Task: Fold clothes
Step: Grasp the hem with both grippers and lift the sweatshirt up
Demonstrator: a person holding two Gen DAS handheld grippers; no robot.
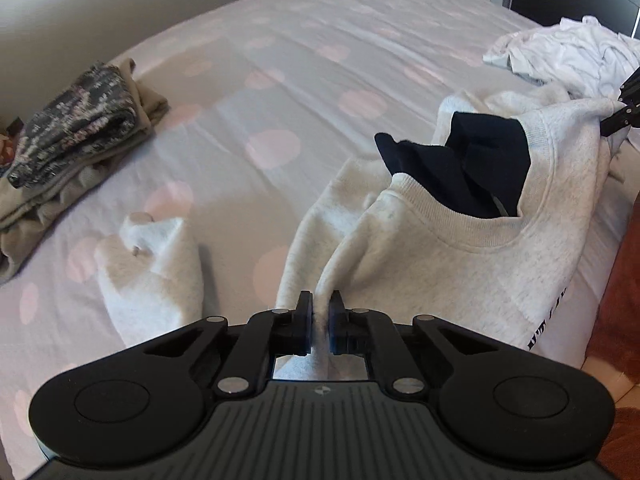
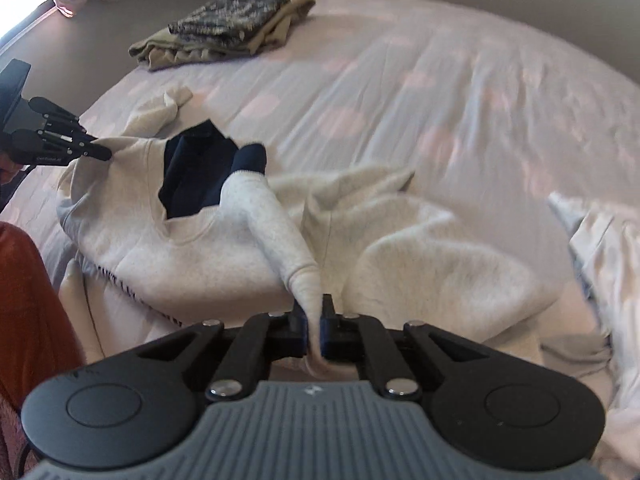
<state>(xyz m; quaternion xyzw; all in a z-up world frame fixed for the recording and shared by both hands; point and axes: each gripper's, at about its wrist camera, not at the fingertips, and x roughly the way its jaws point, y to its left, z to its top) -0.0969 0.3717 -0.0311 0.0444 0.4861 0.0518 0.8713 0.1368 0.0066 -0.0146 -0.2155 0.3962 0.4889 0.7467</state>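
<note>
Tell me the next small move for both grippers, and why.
Probably lift and spread apart: the left gripper and right gripper each pinch a shoulder of the light grey crew-neck sweatshirt, which lies bunched on the pink-dotted bedsheet with a dark navy garment inside the collar.

Sweatshirt [image 1: 460,248] lies on bed [image 1: 280,40], near the front edge, a garment [image 1: 472,160] tucked inside its neck opening. Folded stack [image 1: 76,132] sits well apart at far left. Crumpled pile [image 1: 572,52] lies behind the sweatshirt at right. Loose sleeve [image 1: 152,264] trails left of the body.
</note>
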